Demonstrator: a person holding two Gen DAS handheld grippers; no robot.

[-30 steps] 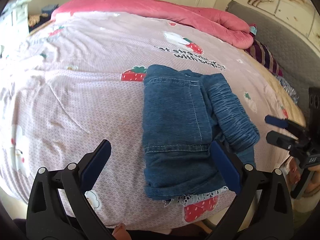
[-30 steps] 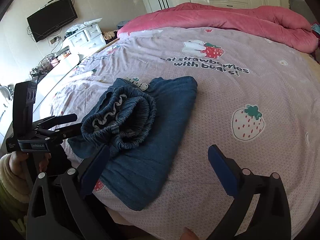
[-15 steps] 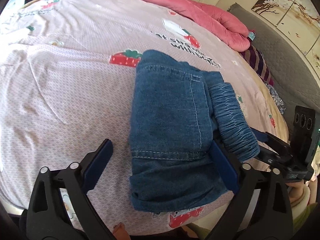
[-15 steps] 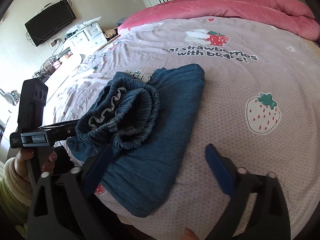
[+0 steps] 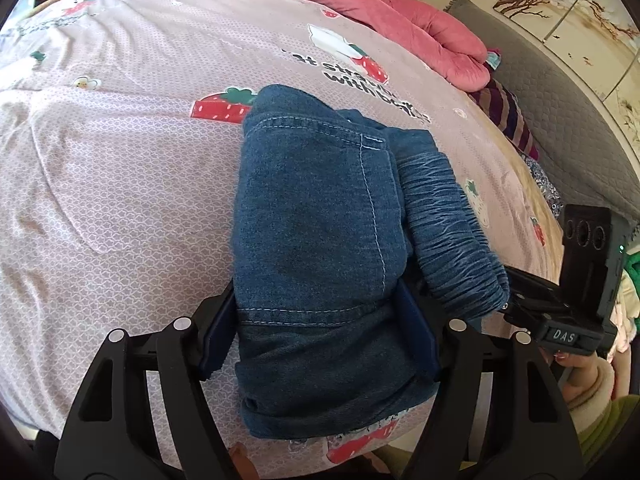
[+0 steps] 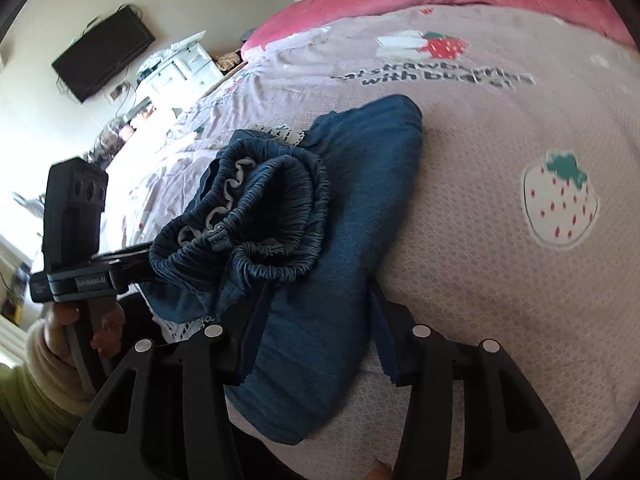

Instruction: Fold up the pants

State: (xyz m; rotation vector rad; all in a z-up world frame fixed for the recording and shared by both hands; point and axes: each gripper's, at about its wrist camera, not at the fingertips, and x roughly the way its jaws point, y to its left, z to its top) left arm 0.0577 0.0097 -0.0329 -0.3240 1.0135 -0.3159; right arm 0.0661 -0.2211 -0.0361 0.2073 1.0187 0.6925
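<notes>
Change: both grippers dropped closer to the folded jeans; jaws have just been closing, denim now between them.
Left gripper [image 5: 316, 340]: pads squeezing the near end of the folded jeans [image 5: 320, 240] from both sides, clamped on the denim at the hem seam.
Right gripper [image 6: 316, 336]: pads bracket the near folded edge; left pad tucked under the bunched elastic waistband [image 6: 260, 216], right pad against the outer edge. Looks clamped on denim.
Jeans location: folded bundle at the near edge of the bed [image 5: 120, 160], on the pink strawberry sheet; waistband rolled loosely on top.
Beyond: red quilt [image 5: 400, 20] at the bed's far end.
Step tip: likely gripping for a last fold or lift; catch all layers, keep both ends level, tuck the waistband so it doesn't spill.
</notes>
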